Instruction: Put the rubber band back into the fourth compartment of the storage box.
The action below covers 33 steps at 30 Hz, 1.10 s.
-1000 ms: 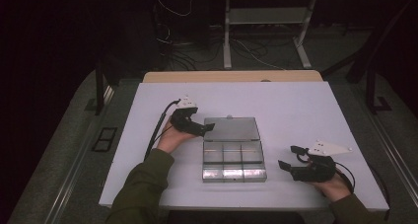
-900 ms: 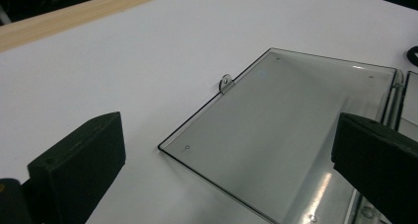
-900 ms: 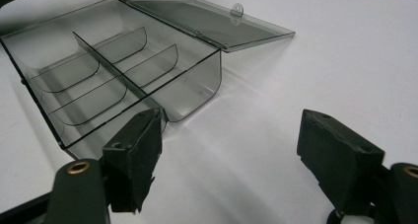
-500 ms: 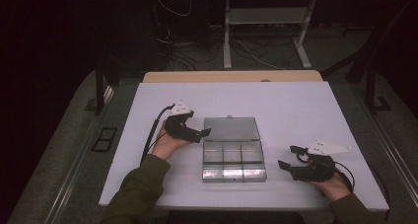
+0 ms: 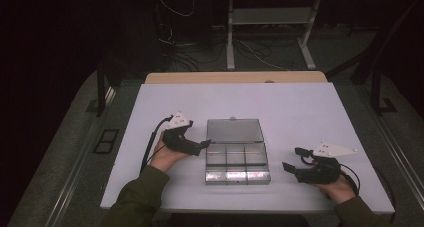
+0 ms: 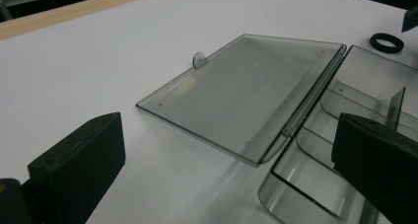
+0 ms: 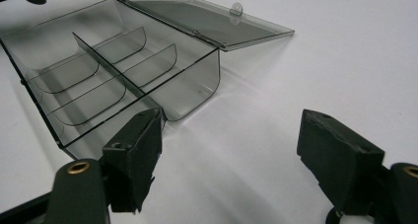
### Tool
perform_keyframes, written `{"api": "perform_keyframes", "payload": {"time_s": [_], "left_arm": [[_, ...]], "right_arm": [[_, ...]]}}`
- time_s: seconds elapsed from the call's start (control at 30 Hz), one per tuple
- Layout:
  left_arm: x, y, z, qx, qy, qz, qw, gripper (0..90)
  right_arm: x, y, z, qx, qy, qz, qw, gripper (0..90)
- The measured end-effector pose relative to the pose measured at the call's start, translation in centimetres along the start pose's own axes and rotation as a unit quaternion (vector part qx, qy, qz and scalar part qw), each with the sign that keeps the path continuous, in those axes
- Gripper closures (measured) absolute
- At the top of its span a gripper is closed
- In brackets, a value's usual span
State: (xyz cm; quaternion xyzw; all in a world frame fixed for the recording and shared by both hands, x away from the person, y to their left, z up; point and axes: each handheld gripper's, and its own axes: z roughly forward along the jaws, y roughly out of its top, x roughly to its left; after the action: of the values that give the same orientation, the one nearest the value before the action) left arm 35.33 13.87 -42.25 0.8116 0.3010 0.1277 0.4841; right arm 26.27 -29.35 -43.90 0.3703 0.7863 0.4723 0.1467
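**Open compartment box lying between two empty grippers**

A white table [image 5: 300,112] is taking up most of the high view, with a pale wooden edge running along its far side. A person's forearms in olive sleeves are coming in from the near edge.

Near the middle of the table, a smoky clear plastic compartment box [image 5: 237,163] is sitting open. Its lid [image 5: 234,131] is lying folded back flat on the far side, joined to the tray by the hinge, with a small latch tab [image 6: 199,60] sticking up at its free edge. Thin dividers [image 7: 111,61] are splitting the tray into two rows of small compartments, and every one that shows is lying bare.

The left gripper [image 5: 199,146] is hovering just beside the box's left side, level with the hinge line, pointing towards it. In the left gripper view its jaws are standing wide apart with nothing between them; the lid and the tray's corner are lying ahead of them.

The right gripper [image 5: 290,166] is resting near the table's near right corner, a little apart from the box and aiming at it. Its jaws are also standing apart and are holding nothing, with bare table between them.

A small black ring [image 6: 387,42] is lying on the table beyond the box's right side, close to the right gripper.
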Motion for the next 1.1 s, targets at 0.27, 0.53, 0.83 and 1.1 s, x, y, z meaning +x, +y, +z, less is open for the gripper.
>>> {"api": "perform_keyframes", "payload": {"time_s": [0.27,0.53,0.83,1.1], "left_arm": [[-1.0,-1.3,-1.3,-0.007,0.0,0.005,1.0,0.0],[-1.7,-2.6,-2.7,-0.016,0.001,0.001,0.9999,0.0],[-2.4,-3.9,-4.0,-0.014,-0.002,0.004,0.9999,0.0],[-2.9,-4.7,-4.6,-0.008,-0.004,0.011,0.9999,0.0]], "right_arm": [[0.0,0.0,0.0,0.0,-0.001,0.001,1.0,24.8],[0.0,0.0,0.1,0.001,-0.001,-0.001,1.0,24.6],[0.0,0.0,0.1,0.002,-0.002,0.0,1.0,24.5],[0.0,-0.1,0.1,0.004,-0.001,-0.002,1.0,24.4]]}}
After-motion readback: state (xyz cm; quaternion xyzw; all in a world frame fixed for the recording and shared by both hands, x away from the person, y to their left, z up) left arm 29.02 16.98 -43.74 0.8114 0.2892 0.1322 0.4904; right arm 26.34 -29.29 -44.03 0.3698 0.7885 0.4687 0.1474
